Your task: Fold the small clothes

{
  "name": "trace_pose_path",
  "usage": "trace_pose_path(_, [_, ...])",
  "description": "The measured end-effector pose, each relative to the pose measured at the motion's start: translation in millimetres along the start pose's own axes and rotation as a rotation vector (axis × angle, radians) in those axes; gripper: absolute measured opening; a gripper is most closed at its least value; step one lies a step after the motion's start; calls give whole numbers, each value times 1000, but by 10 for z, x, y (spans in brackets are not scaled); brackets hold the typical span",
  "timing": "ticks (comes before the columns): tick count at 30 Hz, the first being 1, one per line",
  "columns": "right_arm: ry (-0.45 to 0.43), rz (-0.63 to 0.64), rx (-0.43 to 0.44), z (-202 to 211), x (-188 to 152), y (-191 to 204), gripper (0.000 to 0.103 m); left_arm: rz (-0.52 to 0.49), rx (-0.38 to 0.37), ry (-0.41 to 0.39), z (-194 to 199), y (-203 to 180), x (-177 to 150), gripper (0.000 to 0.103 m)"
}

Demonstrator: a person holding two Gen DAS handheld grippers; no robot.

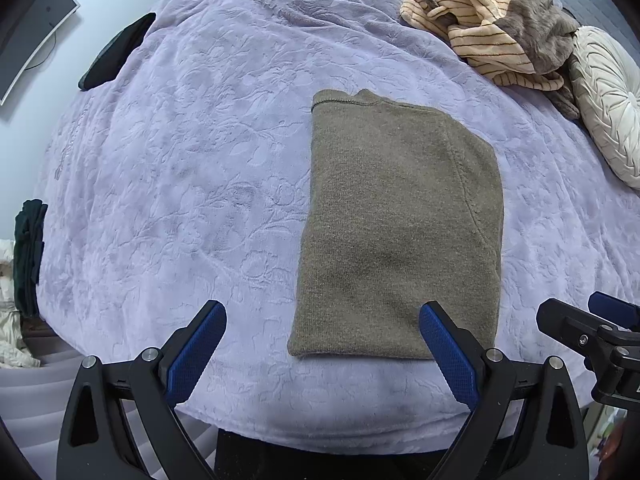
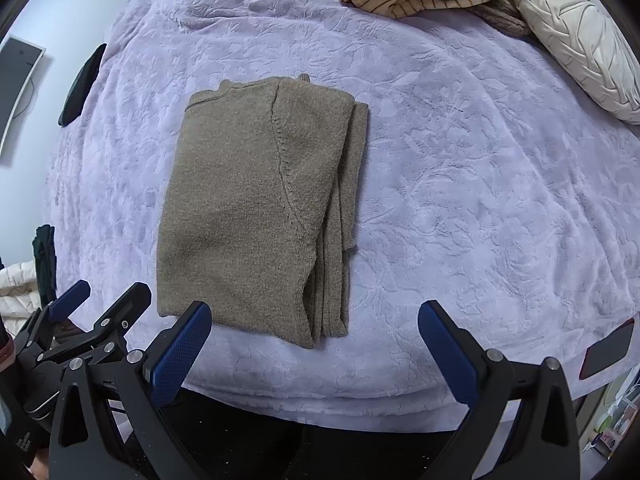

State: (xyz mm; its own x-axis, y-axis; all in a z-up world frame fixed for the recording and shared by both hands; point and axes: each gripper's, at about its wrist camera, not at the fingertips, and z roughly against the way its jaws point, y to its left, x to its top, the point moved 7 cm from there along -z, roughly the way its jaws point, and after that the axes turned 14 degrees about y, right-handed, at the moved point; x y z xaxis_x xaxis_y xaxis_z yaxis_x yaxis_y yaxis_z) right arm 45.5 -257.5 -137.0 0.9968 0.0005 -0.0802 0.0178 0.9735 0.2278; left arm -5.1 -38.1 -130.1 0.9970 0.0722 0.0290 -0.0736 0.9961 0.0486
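An olive-brown knit garment [image 1: 400, 232] lies folded into a long rectangle on the lavender bed blanket [image 1: 180, 200]; it also shows in the right wrist view [image 2: 256, 208], with layered edges along its right side. My left gripper [image 1: 322, 320] is open and empty, held above the bed's near edge just short of the garment's near end. My right gripper [image 2: 314, 322] is open and empty, near the garment's near right corner. Each gripper shows at the edge of the other's view.
A striped tan and grey garment [image 1: 480, 28] lies bunched at the far right, beside a round cream cushion [image 1: 608, 100]. A dark object [image 1: 116, 52] lies at the bed's far left edge. A red-edged phone [image 2: 608, 354] lies at the near right edge.
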Motion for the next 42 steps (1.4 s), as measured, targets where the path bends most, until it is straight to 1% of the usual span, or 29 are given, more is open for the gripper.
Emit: trace_pose_path(42, [14, 1, 1, -46, -27, 40, 103, -10, -1, 12, -36, -20, 7, 98])
